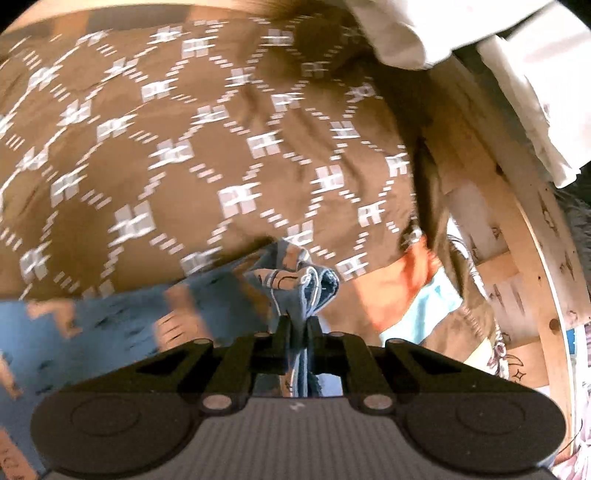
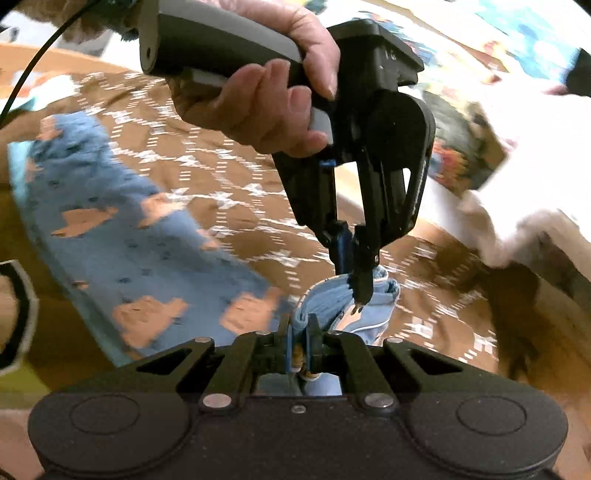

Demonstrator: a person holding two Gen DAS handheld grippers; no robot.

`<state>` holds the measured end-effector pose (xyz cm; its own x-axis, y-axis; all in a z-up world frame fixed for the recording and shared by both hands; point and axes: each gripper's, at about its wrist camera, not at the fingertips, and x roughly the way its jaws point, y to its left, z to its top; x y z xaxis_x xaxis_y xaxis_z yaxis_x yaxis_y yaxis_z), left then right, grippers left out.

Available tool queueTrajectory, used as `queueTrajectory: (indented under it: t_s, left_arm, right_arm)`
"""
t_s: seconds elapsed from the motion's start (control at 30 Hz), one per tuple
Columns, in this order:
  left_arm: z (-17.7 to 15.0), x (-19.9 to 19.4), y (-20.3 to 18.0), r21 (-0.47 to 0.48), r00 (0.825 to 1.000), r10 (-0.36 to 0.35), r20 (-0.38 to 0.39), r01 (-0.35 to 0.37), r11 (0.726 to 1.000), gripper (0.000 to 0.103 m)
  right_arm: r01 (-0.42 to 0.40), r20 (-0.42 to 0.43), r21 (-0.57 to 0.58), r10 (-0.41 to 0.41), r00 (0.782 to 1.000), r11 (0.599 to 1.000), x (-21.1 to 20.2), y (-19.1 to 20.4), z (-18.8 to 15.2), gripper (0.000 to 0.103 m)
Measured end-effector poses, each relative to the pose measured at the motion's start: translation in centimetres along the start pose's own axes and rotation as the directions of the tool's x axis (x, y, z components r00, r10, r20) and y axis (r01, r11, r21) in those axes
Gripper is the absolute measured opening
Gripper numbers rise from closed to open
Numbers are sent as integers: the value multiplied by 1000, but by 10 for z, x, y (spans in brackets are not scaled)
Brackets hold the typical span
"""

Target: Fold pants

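**Q:** What does your left wrist camera show?

**Me:** My left gripper [image 1: 298, 325] is nearly closed, its jaws pinching a bunched fold of the blue pants [image 1: 110, 317]. The pants trail off to the left over a brown bedspread [image 1: 207, 140] patterned with white diamonds. A wooden bed frame [image 1: 524, 236] curves down the right side, with white bedding [image 1: 413, 33] above it.

**Q:** And the right wrist camera?

**Me:** My right gripper [image 2: 300, 332] is clamped tight on another blue fold. The pants stretch away to the left, blue with orange patches. Just ahead, my left hand [image 2: 266, 107] holds the left gripper, its tips biting the same bunched fabric.
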<state>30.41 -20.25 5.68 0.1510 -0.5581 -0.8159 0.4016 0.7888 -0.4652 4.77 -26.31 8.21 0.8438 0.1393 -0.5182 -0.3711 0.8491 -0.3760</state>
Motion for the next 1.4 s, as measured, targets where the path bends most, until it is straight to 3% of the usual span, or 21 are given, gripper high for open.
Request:
queueTrajectory:
  t_s: [0.2, 0.23, 0.27, 0.3, 0.33, 0.37, 0.43, 0.5, 0.57, 0.63, 0.7, 0.83, 0.87, 0.93, 1.07, 1.2, 1.4]
  left_arm:
    - [-40, -5, 80, -114, 996, -79, 45, 84, 990, 11]
    - [-46, -4, 90, -118, 994, -93, 55, 99, 988, 15]
    - [-52, -3, 100, -124, 992, -102, 68, 110, 986, 28]
    - [-57, -2, 108, -125, 991, -109, 80, 119, 985, 38]
    - [-62, -2, 115, -126, 989, -109, 97, 121, 985, 57]
    - [-67, -2, 122, -133, 988, -102, 120, 118, 984, 65]
    - [-73, 0, 133, -147, 983, -116, 141, 137, 980, 66]
    - [-77, 0, 141, -169, 977, -144, 160, 171, 971, 69]
    - [-79, 1, 144, -176, 967, -173, 188, 207, 962, 80]
    - [-78, 1, 141, -160, 966, -162, 203, 196, 967, 82]
    - [-75, 3, 135, -135, 974, -121, 193, 149, 980, 80]
    - [-70, 11, 124, -132, 987, -24, 158, 45, 990, 50]
    - [-69, 13, 124, -142, 989, -10, 150, 32, 989, 48]
    - [-69, 14, 124, -158, 989, -13, 151, 37, 987, 43]
    - [-67, 18, 122, -184, 991, -13, 133, 37, 982, 23]
    - [-65, 20, 119, -209, 994, 15, 107, 7, 978, 17]
    - [-62, 16, 112, -231, 995, 26, 95, -4, 973, 12]
  right_arm:
    - [-114, -35, -64, 112, 993, 991, 15, 49, 13, 6]
    - [-129, -45, -73, 126, 991, 989, 19, 57, 15, 7]
    - [-147, -61, -81, 143, 988, 986, 24, 65, 16, 9]
    - [-169, -73, -88, 162, 984, 982, 29, 73, 15, 14]
    - [-182, -77, -98, 175, 982, 978, 29, 80, 14, 16]
    - [-186, -80, -110, 178, 981, 976, 29, 87, 14, 22]
    - [-187, -71, -113, 180, 981, 976, 23, 94, 13, 31]
    - [-174, -63, -81, 169, 984, 981, 17, 94, 12, 49]
    - [-156, -61, -48, 153, 986, 987, 11, 92, 9, 60]
    - [-129, -59, -28, 127, 990, 991, 9, 89, 6, 64]
    - [-110, -70, -15, 109, 992, 994, 12, 85, 4, 64]
    - [-126, -79, 29, 128, 989, 992, 18, 81, 1, 61]
    - [-133, -80, 33, 135, 988, 991, 19, 81, 0, 59]
    - [-141, -85, 39, 144, 986, 989, 22, 82, -1, 52]
    - [-144, -100, 57, 149, 984, 988, 26, 82, -3, 45]
    - [-149, -97, 54, 154, 983, 987, 29, 83, -1, 22]
    - [-154, -98, 87, 162, 982, 984, 28, 78, 0, 13]
